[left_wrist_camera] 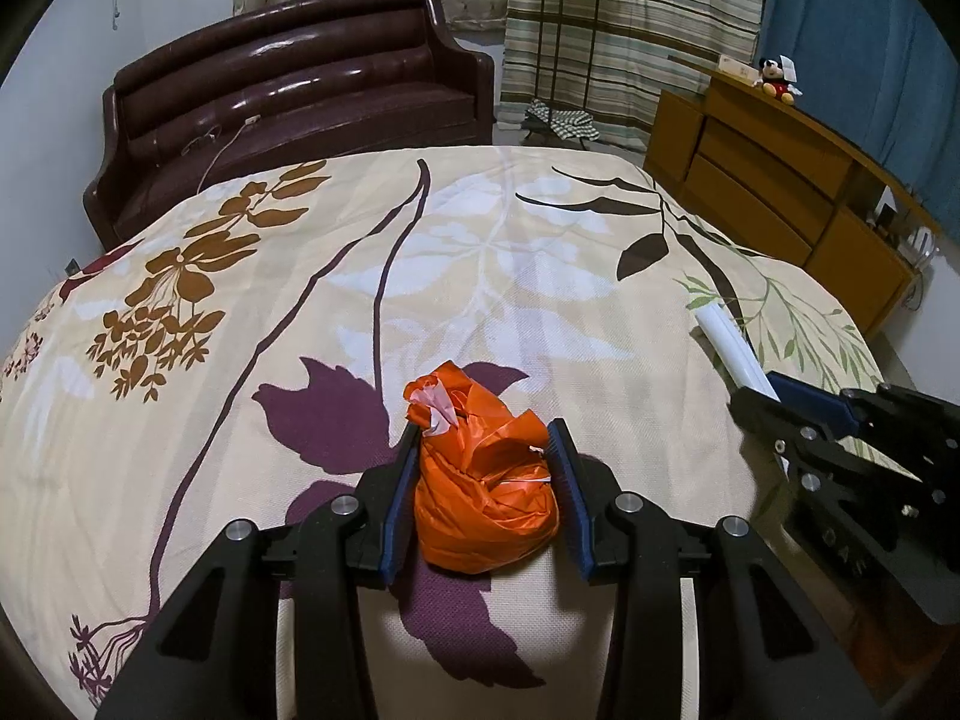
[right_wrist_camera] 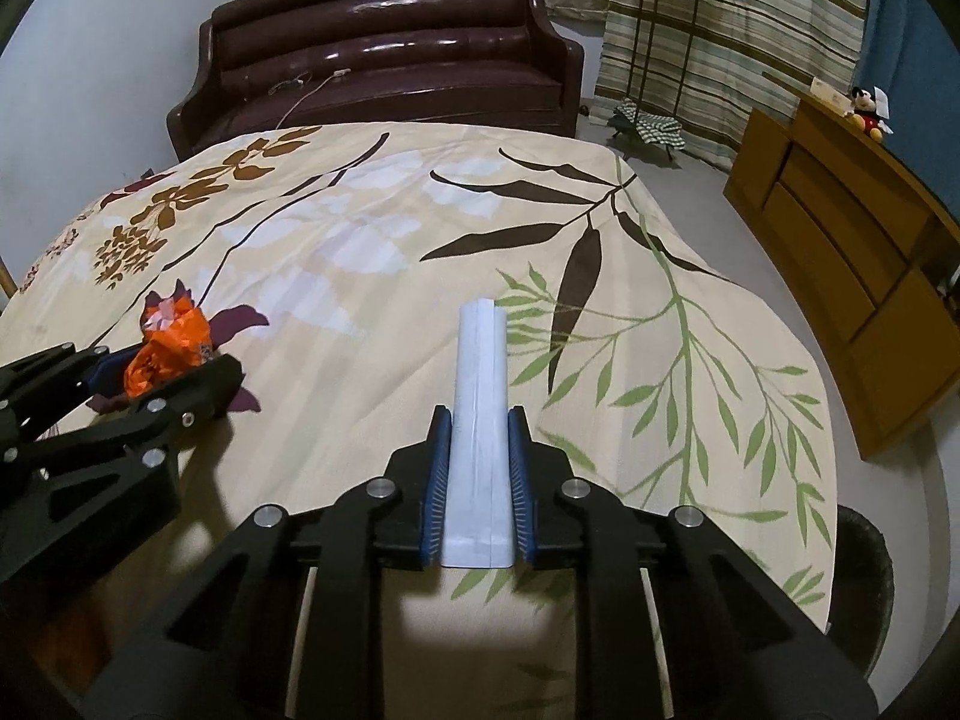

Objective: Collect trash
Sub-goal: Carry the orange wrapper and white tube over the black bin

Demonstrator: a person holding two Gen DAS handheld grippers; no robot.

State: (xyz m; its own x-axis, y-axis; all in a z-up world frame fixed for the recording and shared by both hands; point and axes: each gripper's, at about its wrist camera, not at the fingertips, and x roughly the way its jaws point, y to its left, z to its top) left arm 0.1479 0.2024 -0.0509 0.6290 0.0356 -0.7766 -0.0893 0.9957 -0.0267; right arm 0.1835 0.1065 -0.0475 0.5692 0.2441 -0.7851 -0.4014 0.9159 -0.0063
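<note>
A crumpled orange plastic bag (left_wrist_camera: 486, 498) lies on the flowered bedspread (left_wrist_camera: 480, 252), near its front edge. My left gripper (left_wrist_camera: 483, 432) is shut on it, a blue pad pressed against each side. To its right a long white folded paper packet (right_wrist_camera: 480, 360) rests on the bedspread (right_wrist_camera: 372, 228) and points away from me. My right gripper (right_wrist_camera: 479, 414) is shut on the packet's near end, both pads against its sides. From the left wrist, the white packet (left_wrist_camera: 729, 342) sticks out of the right gripper (left_wrist_camera: 774, 390). From the right wrist, the orange bag (right_wrist_camera: 174, 348) shows in the left gripper (right_wrist_camera: 174, 360).
A dark brown leather sofa (left_wrist_camera: 300, 90) stands beyond the bed's far end. A wooden dresser (left_wrist_camera: 768, 180) with a plush toy (left_wrist_camera: 780, 81) runs along the right. A metal plant stand (left_wrist_camera: 567, 54) is at the back. A dark round container (right_wrist_camera: 864, 570) sits low beside the bed's right edge.
</note>
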